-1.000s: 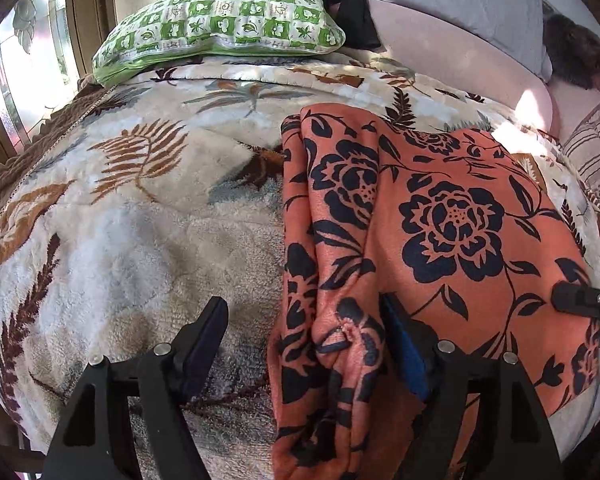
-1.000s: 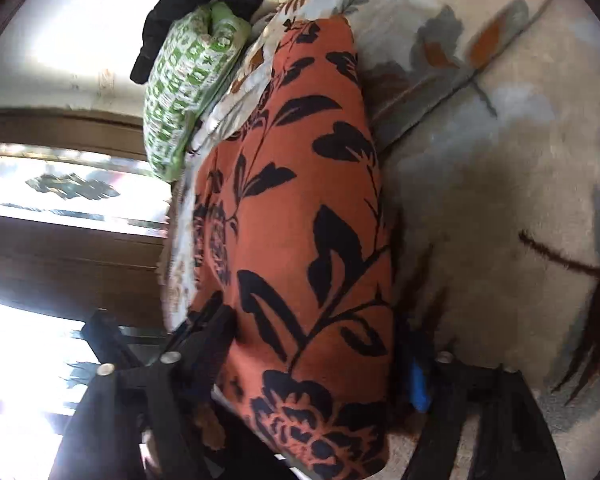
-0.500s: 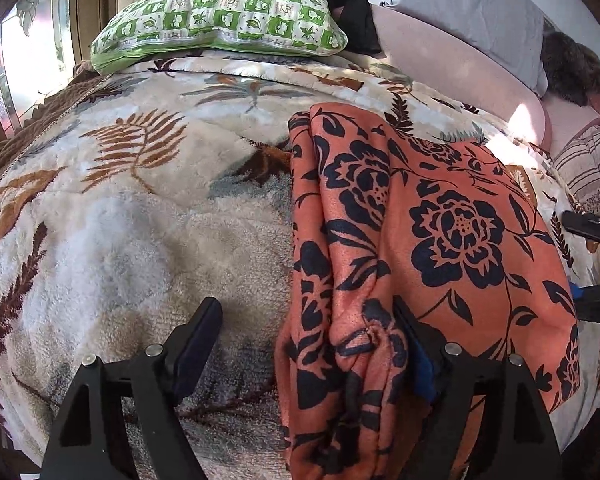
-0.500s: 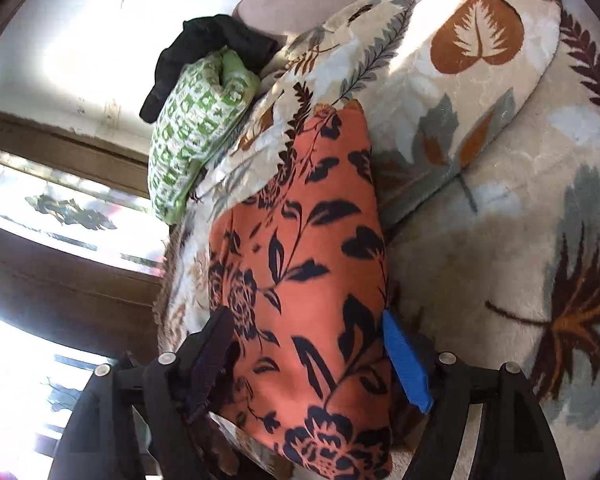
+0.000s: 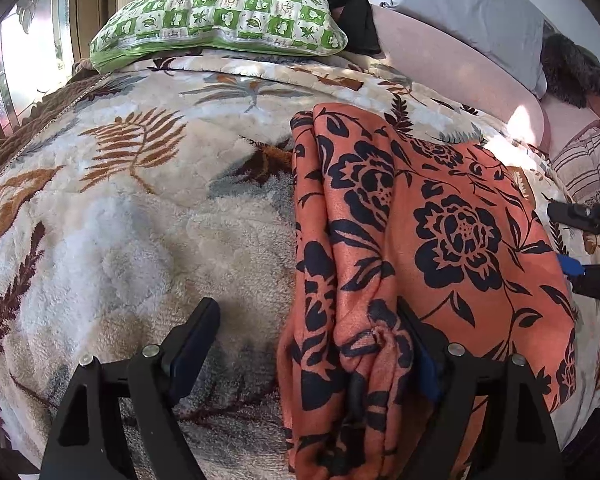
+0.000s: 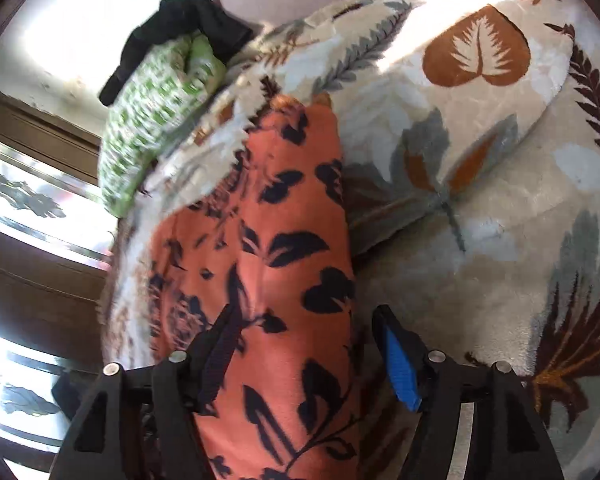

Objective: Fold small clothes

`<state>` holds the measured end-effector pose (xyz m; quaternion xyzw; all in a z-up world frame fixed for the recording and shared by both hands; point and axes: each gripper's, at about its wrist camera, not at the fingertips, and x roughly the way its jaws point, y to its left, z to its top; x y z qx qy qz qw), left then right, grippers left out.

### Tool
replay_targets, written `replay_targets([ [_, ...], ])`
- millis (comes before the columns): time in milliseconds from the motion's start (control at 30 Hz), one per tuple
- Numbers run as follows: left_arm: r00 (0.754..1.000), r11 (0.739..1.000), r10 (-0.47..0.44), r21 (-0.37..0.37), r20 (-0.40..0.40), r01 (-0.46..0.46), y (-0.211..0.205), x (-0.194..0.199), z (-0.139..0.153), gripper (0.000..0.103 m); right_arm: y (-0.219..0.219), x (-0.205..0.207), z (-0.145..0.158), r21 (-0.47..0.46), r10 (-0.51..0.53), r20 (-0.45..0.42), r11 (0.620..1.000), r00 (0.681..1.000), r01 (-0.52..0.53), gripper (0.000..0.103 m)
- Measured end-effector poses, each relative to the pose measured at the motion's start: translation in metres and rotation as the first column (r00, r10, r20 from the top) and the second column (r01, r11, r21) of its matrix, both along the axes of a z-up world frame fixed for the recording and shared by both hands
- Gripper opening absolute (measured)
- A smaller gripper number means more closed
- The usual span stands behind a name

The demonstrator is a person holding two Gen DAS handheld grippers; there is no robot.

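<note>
cloth: orange black-floral garment [image 5: 440,240], soft, light, slack; grip bunched near-left edge
left gripper [image 5: 308,344]: jaws wide, cloth between, unpinched
right gripper [image 6: 304,344]: jaws closing, cloth between, unpinched

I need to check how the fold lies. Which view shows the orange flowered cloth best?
The left wrist view: the orange flowered cloth is sharp and spread wide, its folded edge clear. The right wrist view shows only a blurred narrow strip.

Bare blanket [image 5: 140,240] left; green pillow [image 5: 220,16] blocks far edge.
</note>
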<state>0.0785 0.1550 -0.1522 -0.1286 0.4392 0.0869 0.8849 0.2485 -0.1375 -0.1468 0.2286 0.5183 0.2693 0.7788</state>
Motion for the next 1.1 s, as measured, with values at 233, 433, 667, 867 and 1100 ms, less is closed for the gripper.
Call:
replay_targets([
  [233,1.0,1.0,-0.002,-0.007,0.003,0.002,0.001,0.0,-0.001,0.087,0.026,0.045,-0.012,-0.11,-0.001,-0.041,0.994,0.999,-0.003,0.034],
  [433,1.0,1.0,0.004,-0.019,0.012,-0.003,0.001,-0.001,0.0,0.088,0.058,0.039,0.0,-0.358,0.045,0.07,0.934,0.997,-0.017,0.047],
  [667,0.978,0.961,0.006,-0.271,0.209,0.052,0.025,-0.044,0.045,0.077,0.056,-0.027,0.069,-0.239,0.084,0.278,0.971,0.957,-0.016,0.076],
  [867,0.999,0.864,0.04,-0.501,-0.031,-0.05,0.038,-0.046,-0.022,0.023,0.065,-0.083,0.031,-0.251,0.25,0.172,0.947,0.953,-0.203,0.077],
  [1100,0.999,0.933,-0.043,-0.357,0.024,0.049,0.015,-0.048,0.031,0.042,0.062,-0.081,0.007,-0.218,0.238,0.128,0.954,0.963,-0.207,0.08],
])
